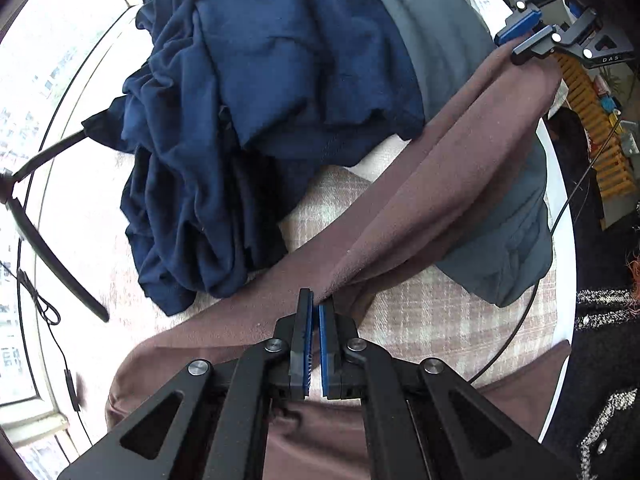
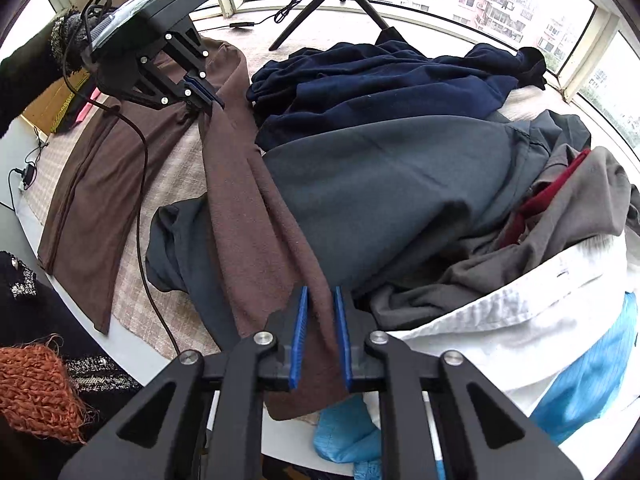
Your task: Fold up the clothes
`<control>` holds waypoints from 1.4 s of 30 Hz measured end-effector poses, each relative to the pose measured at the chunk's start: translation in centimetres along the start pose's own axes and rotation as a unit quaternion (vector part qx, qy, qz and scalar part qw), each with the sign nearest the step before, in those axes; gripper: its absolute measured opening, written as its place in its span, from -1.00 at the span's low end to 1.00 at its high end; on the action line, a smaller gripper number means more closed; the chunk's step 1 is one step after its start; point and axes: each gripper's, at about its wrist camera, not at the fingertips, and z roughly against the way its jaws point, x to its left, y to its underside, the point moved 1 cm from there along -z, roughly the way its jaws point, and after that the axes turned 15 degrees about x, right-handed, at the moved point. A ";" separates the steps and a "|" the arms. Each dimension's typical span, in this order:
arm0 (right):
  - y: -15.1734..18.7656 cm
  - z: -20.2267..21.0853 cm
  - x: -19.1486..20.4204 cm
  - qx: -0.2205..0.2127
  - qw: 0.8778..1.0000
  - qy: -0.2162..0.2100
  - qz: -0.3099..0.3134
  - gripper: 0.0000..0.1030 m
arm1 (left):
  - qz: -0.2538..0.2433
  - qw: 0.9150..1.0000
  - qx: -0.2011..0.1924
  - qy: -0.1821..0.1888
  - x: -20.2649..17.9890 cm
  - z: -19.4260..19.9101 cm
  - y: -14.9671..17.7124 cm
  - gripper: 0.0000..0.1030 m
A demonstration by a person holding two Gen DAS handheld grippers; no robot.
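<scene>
A brown garment (image 1: 448, 184) is stretched between my two grippers above the round table. My left gripper (image 1: 316, 300) is shut on one end of it; it also shows in the right wrist view (image 2: 214, 100), pinching the cloth. My right gripper (image 2: 320, 292) is shut on the other end of the brown garment (image 2: 256, 216); it shows at the top right of the left wrist view (image 1: 520, 46). The rest of the brown garment lies flat on the checked tablecloth (image 2: 80, 184).
A heap of clothes lies under and behind the stretched cloth: a navy garment (image 1: 256, 92), a grey-blue one (image 2: 392, 184), grey, red, white (image 2: 520, 320) and light blue pieces. A tripod (image 2: 340, 4) stands near the window. A cable (image 2: 140, 200) trails across the table edge.
</scene>
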 end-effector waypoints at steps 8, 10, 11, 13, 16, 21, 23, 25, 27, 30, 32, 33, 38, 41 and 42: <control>1.6 -1.8 3.4 0.037 0.998 0.046 0.017 -0.73 | 0.035 0.999 -0.015 0.038 -2.3 -1.2 4.2 -0.61; 1.6 -1.4 2.8 0.029 0.998 0.063 -0.004 -0.73 | 0.043 0.998 -0.030 0.044 -2.1 -0.3 4.5 -0.52; 1.7 -0.6 2.7 0.013 0.998 0.065 -0.014 -0.73 | 0.043 0.998 -0.035 0.040 -2.1 0.1 4.4 -0.46; 1.7 0.7 3.7 -0.016 0.999 0.043 0.003 -0.59 | 0.044 0.997 -0.046 0.034 -2.0 1.0 4.1 -0.32; 1.4 1.4 6.3 -0.036 0.998 0.010 0.055 -0.04 | 0.021 0.999 -0.039 0.030 -3.0 1.0 3.3 -0.32; -0.3 -2.7 8.2 0.005 0.995 0.025 0.094 -0.08 | -0.022 0.998 -0.044 0.030 -5.4 1.2 1.9 -0.32; -0.2 -2.6 7.3 -0.002 0.997 0.006 0.077 -0.11 | -0.026 0.998 -0.044 0.031 -5.7 1.3 1.7 -0.32; 0.3 -2.3 6.4 -0.014 0.998 -0.004 0.065 -0.11 | -0.026 0.998 -0.042 0.030 -5.8 1.2 1.4 -0.32; 0.5 -2.9 5.9 -0.004 0.998 -0.001 0.063 -0.11 | -0.026 0.998 -0.039 0.030 -5.8 1.1 1.1 -0.32; 0.1 -4.4 6.4 0.011 0.996 0.014 0.084 -0.11 | -0.016 0.999 -0.039 0.028 -5.3 1.2 1.1 -0.32; -0.3 -5.2 6.5 0.017 0.995 0.021 0.091 -0.49 | -0.006 0.999 -0.040 0.027 -4.9 1.4 1.2 -0.32; -0.5 -5.7 6.5 0.020 0.995 0.021 0.091 -0.66 | -0.001 0.999 -0.039 0.025 -4.6 1.5 1.4 -0.32; -0.5 -5.5 6.2 0.022 0.995 0.007 0.097 -0.87 | 0.028 0.999 -0.040 0.019 -3.4 2.1 2.7 -0.23; -0.5 -3.6 5.2 0.007 0.997 0.000 0.077 -0.87 | 0.048 0.998 -0.039 0.019 -2.6 1.9 3.8 -0.23; -0.6 -2.8 4.7 -0.003 0.998 0.000 0.070 -0.87 | 0.059 0.997 -0.038 0.015 -2.5 1.7 4.6 -0.23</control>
